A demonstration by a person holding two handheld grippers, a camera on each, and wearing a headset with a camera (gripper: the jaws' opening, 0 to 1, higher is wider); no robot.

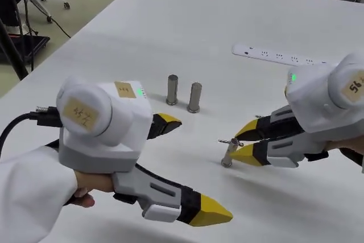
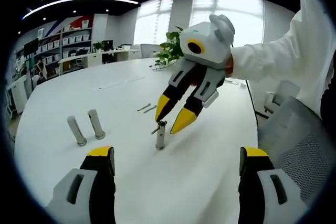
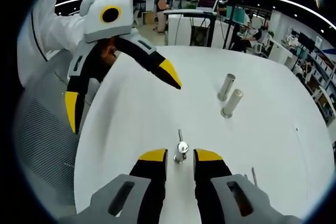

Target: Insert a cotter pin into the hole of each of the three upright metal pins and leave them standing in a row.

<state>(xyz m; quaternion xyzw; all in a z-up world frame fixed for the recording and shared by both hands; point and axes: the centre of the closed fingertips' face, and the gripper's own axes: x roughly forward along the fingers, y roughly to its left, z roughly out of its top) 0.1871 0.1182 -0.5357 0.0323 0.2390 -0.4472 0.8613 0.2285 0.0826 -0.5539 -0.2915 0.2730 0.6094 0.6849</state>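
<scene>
**While my right jaws bracket the near pin, my left jaws stand wide**

Since everything here sits around it, I place things from the near pin point(image 1: 229, 155), which stands on its base on the white bench point(image 1: 170, 27). A cotter pin point(image 1: 230, 141) crosses through its top and sticks out sideways.

My right gripper point(image 1: 238, 143) reaches in from the right of the near pin. Its yellow-tipped jaws are parted by a narrow gap, with the pin's head between the tips. In the right gripper view a sliver of bench shows on each side of the pin, so these jaws clasp nothing.

My left gripper point(image 1: 193, 166) hangs to the left of the near pin, well apart from it. Its jaws are spread wide and empty, with one tip aimed toward the pin and the other nearer me.

Beyond the near pin and to its left, a far pin point(image 1: 172, 89) and a second far pin point(image 1: 194, 97) stand upright, just beside each other. A white power strip point(image 1: 278, 56) lies well beyond the near pin, off to its right.
</scene>
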